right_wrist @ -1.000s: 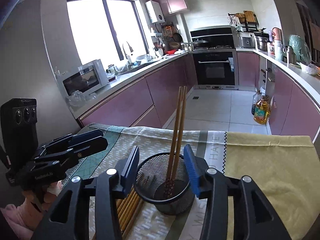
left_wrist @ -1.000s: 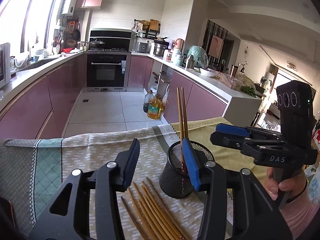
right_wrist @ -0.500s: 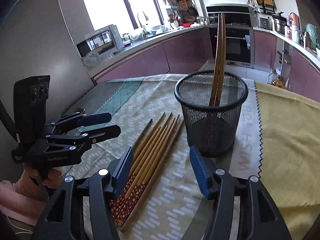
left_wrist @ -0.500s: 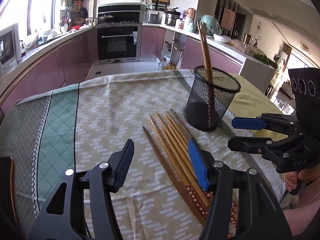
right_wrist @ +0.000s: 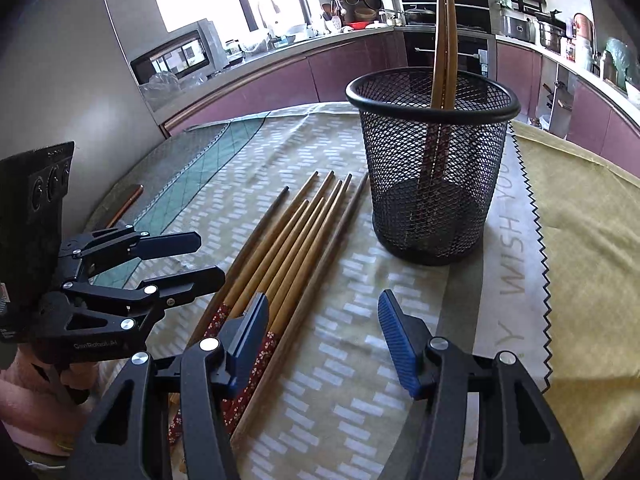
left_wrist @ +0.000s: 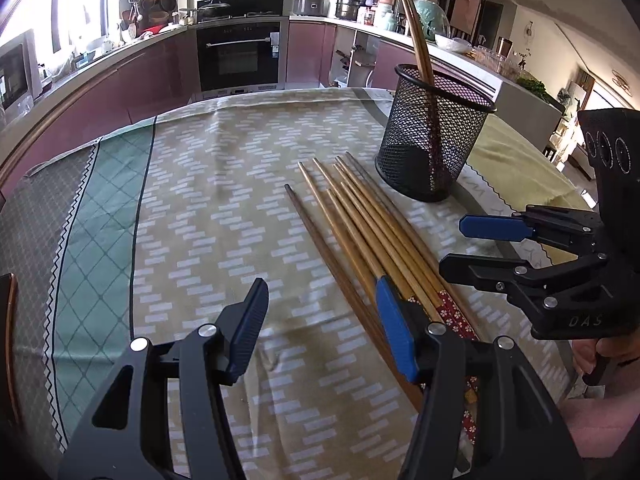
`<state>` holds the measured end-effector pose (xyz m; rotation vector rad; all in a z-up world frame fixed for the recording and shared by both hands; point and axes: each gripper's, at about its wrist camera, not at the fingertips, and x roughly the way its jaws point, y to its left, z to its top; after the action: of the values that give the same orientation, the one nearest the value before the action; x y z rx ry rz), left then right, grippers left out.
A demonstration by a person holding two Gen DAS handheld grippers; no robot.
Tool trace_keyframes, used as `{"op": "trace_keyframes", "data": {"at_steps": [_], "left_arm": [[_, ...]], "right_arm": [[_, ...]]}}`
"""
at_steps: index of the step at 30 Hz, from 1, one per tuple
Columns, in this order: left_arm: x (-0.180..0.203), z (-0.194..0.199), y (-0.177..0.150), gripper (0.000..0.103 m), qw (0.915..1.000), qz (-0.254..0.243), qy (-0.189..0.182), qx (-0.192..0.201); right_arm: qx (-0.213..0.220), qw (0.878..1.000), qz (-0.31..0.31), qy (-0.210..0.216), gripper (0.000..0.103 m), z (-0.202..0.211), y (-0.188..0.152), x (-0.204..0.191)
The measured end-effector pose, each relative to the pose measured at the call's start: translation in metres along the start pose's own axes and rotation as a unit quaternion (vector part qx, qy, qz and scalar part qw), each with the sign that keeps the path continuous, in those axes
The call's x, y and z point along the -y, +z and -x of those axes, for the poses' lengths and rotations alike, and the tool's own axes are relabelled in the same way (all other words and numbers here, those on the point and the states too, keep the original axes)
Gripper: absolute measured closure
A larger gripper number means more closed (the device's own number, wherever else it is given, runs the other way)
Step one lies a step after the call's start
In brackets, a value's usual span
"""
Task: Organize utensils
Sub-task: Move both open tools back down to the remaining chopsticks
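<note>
A black mesh cup (left_wrist: 434, 132) (right_wrist: 432, 160) stands upright on the tablecloth with two chopsticks (left_wrist: 416, 36) (right_wrist: 444, 32) standing in it. Several wooden chopsticks (left_wrist: 360, 220) (right_wrist: 288, 240) lie side by side on the cloth beside the cup, red patterned ends towards me. My left gripper (left_wrist: 320, 328) is open and empty, low over the near ends, its right finger above them. My right gripper (right_wrist: 320, 340) is open and empty just right of the bundle; it also shows in the left wrist view (left_wrist: 468, 244). The left gripper shows in the right wrist view (right_wrist: 208, 258).
The table carries a patterned cloth (left_wrist: 200, 200) with a yellow cloth (right_wrist: 580, 220) on the right. A dark object (left_wrist: 8, 320) lies at the table's left edge. Kitchen counters (left_wrist: 100, 80) and an oven (left_wrist: 240, 56) stand beyond the table.
Both grippers have pulled back from the cup and come down towards the near ends of the lying chopsticks. Both stay open. The two chopsticks remain standing in the cup.
</note>
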<state>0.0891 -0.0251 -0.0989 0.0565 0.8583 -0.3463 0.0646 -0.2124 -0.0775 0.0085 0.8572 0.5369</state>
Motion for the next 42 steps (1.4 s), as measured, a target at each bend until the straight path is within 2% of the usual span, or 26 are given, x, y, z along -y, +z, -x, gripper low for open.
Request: {"op": "trace_keyframes", "data": {"at_steps": [27,36,42], "left_arm": [[0.001,-0.008,-0.004,0.047,0.9998,-0.003,0.005,-0.017],[-0.005,-0.006,-0.004,0.054,0.9998,0.001,-0.005,-0.019],[-0.006,-0.006,-0.004,0.055,0.9998,-0.002,-0.005,-0.021]], "right_arm": [[-0.006,0.999,0.007,-0.030,0.058,-0.008,-0.004,-0.003],[-0.013,0.999,0.009,-0.039,0.062,-0.009,-0.002,-0.005],[-0.016,0.999,0.016,-0.048,0.063,-0.013,0.000,-0.008]]}}
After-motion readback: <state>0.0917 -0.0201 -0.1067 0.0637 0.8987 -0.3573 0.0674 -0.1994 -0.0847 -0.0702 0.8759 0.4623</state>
